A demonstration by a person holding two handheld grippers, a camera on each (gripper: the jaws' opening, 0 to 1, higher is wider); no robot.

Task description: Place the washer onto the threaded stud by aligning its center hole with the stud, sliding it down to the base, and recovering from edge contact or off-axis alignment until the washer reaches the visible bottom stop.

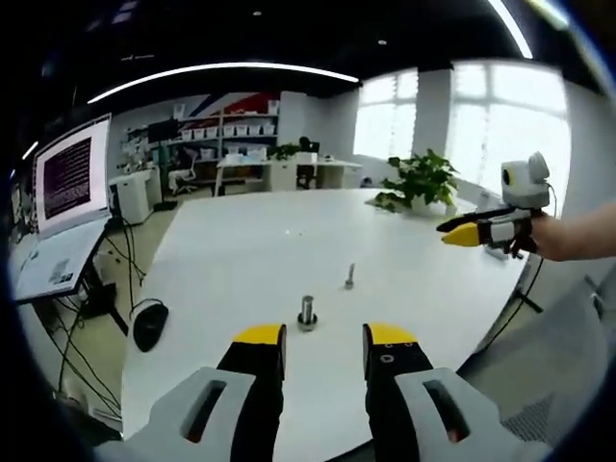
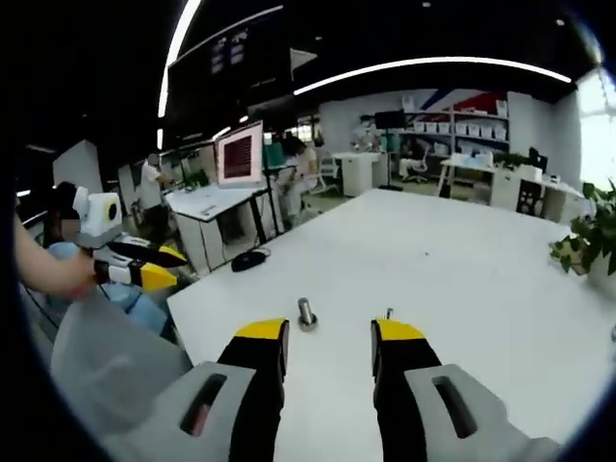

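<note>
Left gripper view, threaded stud (image 1: 307, 312) just beyond open hand-held gripper (image 1: 324, 335)

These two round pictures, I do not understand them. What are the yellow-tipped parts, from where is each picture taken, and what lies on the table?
A person holds one two-jaw gripper in each hand; each carries a camera looking along its own jaws. In the left gripper view, the left gripper rises from the bottom, open and empty; the right gripper shows at the right edge, over the table's far side. The right gripper view is the opposite. On the white table stand a stud on a round base and a smaller upright piece, too small to identify. Nothing is held.
</note>
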